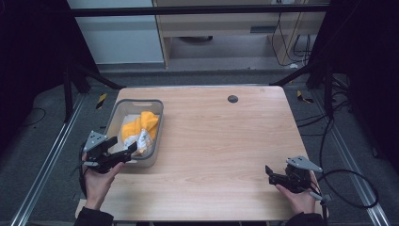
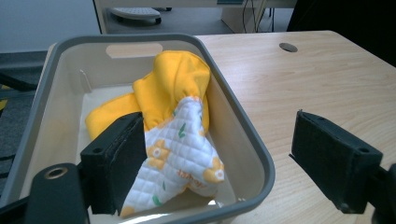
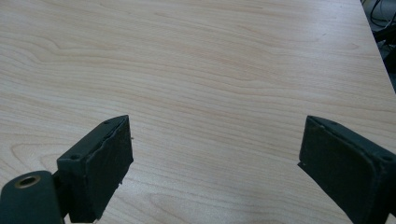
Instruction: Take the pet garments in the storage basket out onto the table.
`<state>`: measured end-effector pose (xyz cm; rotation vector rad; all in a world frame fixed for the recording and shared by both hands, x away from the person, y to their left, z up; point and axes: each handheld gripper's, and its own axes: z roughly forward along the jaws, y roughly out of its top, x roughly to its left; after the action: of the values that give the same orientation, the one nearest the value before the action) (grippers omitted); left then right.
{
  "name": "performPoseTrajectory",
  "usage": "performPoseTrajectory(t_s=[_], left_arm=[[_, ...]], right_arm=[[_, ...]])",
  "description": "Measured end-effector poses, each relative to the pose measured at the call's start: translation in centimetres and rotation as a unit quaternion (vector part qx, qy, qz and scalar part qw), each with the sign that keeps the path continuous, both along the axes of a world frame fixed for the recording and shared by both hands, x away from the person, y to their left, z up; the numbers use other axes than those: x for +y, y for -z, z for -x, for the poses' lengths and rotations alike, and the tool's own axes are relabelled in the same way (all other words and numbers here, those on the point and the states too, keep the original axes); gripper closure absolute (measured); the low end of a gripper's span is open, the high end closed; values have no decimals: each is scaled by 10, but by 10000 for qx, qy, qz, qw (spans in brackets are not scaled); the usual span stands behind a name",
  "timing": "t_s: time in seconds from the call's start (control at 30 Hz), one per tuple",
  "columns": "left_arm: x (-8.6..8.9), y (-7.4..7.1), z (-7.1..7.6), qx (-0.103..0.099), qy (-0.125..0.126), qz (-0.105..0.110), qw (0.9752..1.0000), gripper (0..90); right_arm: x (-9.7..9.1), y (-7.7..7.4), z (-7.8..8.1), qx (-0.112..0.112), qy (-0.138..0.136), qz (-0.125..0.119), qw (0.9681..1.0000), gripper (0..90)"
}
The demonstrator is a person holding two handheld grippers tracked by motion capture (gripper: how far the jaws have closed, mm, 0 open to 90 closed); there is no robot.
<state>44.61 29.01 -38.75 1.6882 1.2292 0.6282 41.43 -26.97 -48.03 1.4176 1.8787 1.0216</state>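
A grey plastic bin (image 1: 158,123) (image 2: 243,128) stands on the left side of the wooden table (image 1: 221,136). Inside it lies a crumpled yellow cloth (image 1: 141,123) (image 2: 175,79) with a white quilted part (image 2: 182,149) printed with yellow flowers. My left gripper (image 1: 123,147) (image 2: 218,119) is open at the bin's near end, one jaw inside by the quilted cloth and the other outside over the table. It holds nothing. My right gripper (image 1: 270,173) (image 3: 215,123) rests open low over bare wood near the front right corner, with nothing between its jaws.
A small dark round hole (image 1: 232,99) (image 2: 288,47) sits near the table's far edge. Cables (image 1: 350,188) loop on the floor to the right. A pale cabinet (image 1: 226,28) and black frame bars (image 1: 94,77) stand beyond the table.
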Motion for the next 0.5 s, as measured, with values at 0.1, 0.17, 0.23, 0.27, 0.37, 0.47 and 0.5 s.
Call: performPoseTrajectory(t_s=[0.1,0.17,0.23,0.27,0.37,0.47,0.5], left_arm=[[-2,-2,-4,-16,13,-6,10000,177],[-3,-4,-7,-10,27,12,10000,177],[-4,-5,-9,-6,23,16,10000,177],[-4,-6,-11,1,25,11,10000,176],[-6,-8,-16,32,26,-36,10000,176],[-7,-9,-20,70,25,-86,9999,176],[-8,-10,-22,84,38,-80,9999,176]], right_arm=[[0,0,0,3,10,-5,10000,96],[0,0,0,-9,8,8,10000,96],[0,0,0,-6,12,-7,10000,96],[0,0,0,-6,10,-8,10000,96],[-1,0,-1,-14,10,4,10000,95],[-1,0,-1,-32,12,16,10000,94],[-1,0,-1,-28,14,16,10000,94]])
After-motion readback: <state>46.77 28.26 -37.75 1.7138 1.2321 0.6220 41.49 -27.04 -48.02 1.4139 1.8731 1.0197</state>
